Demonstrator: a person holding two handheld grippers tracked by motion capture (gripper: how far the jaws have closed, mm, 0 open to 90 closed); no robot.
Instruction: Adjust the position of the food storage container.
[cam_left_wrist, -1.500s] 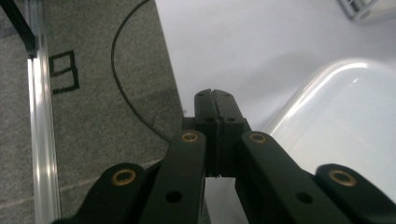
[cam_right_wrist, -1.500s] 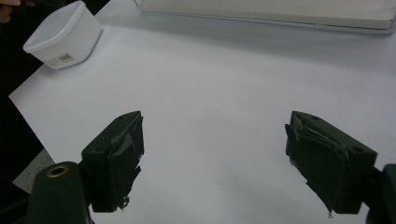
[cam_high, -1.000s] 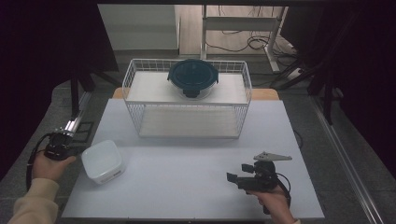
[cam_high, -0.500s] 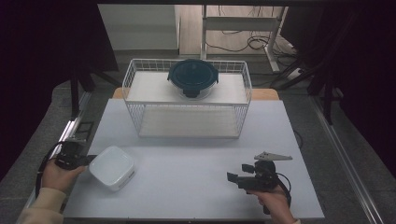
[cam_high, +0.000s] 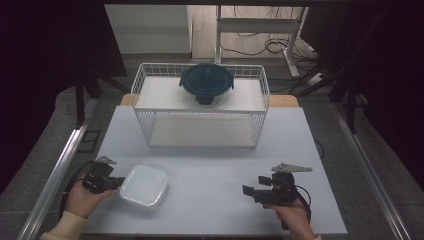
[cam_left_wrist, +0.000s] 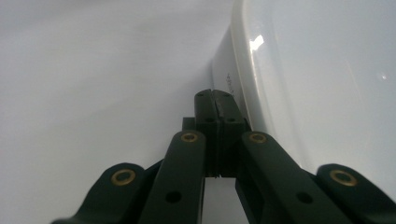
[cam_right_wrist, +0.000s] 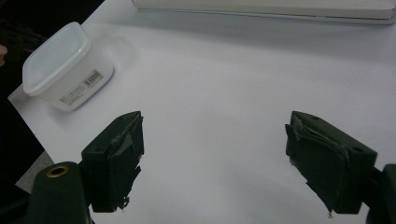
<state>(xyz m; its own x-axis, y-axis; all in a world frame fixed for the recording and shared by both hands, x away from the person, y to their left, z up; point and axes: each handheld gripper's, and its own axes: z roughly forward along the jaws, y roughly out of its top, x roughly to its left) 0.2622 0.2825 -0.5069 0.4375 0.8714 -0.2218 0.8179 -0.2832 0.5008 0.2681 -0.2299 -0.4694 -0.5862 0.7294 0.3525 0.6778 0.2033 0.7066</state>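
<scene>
This looks like a lab or recording studio rather than a home. A plain white counter (cam_high: 215, 185) stands on grey floor, hemmed in by dark curtains (cam_high: 50, 50) on both sides. Metal rails (cam_high: 55, 170) run along the floor at each side of the counter. Beyond the far edge, loose cables (cam_high: 272, 47) lie on the floor by a metal-framed stand (cam_high: 255, 25).

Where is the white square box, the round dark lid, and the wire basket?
White square plastic box (cam_high: 144, 186), high view, middle of its lid.
Round dark blue lid (cam_high: 206, 81), high view, its top centre.
White wire basket (cam_high: 200, 128), high view, front wall.
</scene>
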